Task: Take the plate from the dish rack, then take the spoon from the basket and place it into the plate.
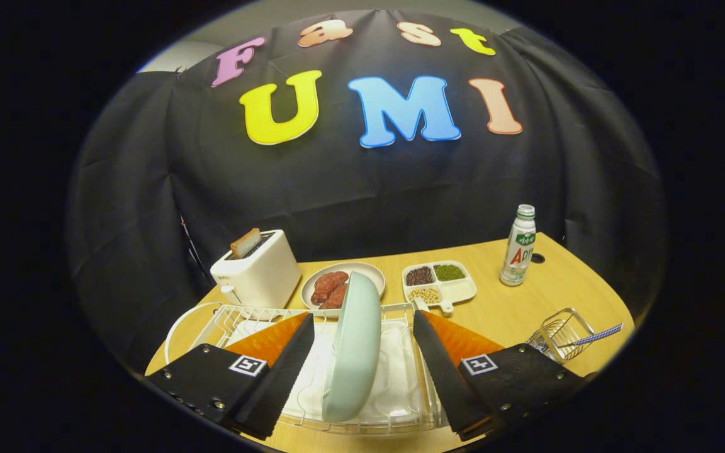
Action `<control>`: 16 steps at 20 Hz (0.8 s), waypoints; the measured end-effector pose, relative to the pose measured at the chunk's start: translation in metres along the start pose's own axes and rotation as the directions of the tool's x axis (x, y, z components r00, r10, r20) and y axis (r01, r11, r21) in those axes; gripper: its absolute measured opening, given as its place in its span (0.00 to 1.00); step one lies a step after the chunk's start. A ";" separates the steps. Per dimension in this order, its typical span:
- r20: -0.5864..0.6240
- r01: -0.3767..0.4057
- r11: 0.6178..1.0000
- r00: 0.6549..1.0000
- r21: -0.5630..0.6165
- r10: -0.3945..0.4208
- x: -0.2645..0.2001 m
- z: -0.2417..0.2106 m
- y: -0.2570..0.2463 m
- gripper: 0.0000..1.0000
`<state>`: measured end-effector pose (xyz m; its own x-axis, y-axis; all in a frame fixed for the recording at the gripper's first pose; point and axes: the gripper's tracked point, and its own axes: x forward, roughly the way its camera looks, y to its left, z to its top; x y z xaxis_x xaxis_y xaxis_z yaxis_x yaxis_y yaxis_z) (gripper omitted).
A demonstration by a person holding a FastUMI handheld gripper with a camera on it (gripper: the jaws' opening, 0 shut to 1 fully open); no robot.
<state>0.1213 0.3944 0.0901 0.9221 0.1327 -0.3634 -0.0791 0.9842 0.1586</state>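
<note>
The fingers (358, 371) stand spread wide, released, one on each side of the pale green plate (353, 349), with a clear gap between each inner face and the plate, touching nothing. The plate stands on edge in the white wire dish rack (211, 321), its rim running away from the fingers and its top edge rising above the rack wires. A white cloth or mat (394, 371) lies under the rack's bottom between the fingers. The rack sits at the near edge of the wooden worktop (507, 314), its curved handle reaching out past the left finger toward the worktop's left edge.

Just beyond the rack a white toaster (255, 270) with a slice of bread (245, 242) standing in its slot is close to the left edge. A round dish with red meat pieces (337, 286) lies right behind the plate's far rim, and a divided tray of beans (439, 284) is beside it. A white bottle (518, 246) stands upright further right, with open worktop around it.

The wire basket (561, 333) sits just beyond the right finger near the worktop's right edge, and the blue-handled spoon (595, 335) lies in it, handle sticking out over the basket's rim toward the edge
</note>
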 end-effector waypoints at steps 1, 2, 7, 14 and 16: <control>-0.016 0.004 1.000 1.000 0.011 -0.003 0.007 -0.003 0.001 0.97; -0.030 0.007 1.000 1.000 0.022 -0.007 0.012 -0.007 0.002 0.97; -0.103 0.004 0.999 0.995 0.043 0.000 0.032 -0.023 0.008 0.84; -0.187 0.081 0.995 0.980 0.052 -0.070 0.041 -0.036 -0.002 0.38; -0.194 0.111 0.993 0.976 0.048 -0.100 0.043 -0.036 -0.006 0.36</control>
<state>0.1478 0.3987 0.0402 0.8342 0.0543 -0.5487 0.0420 0.9860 0.1615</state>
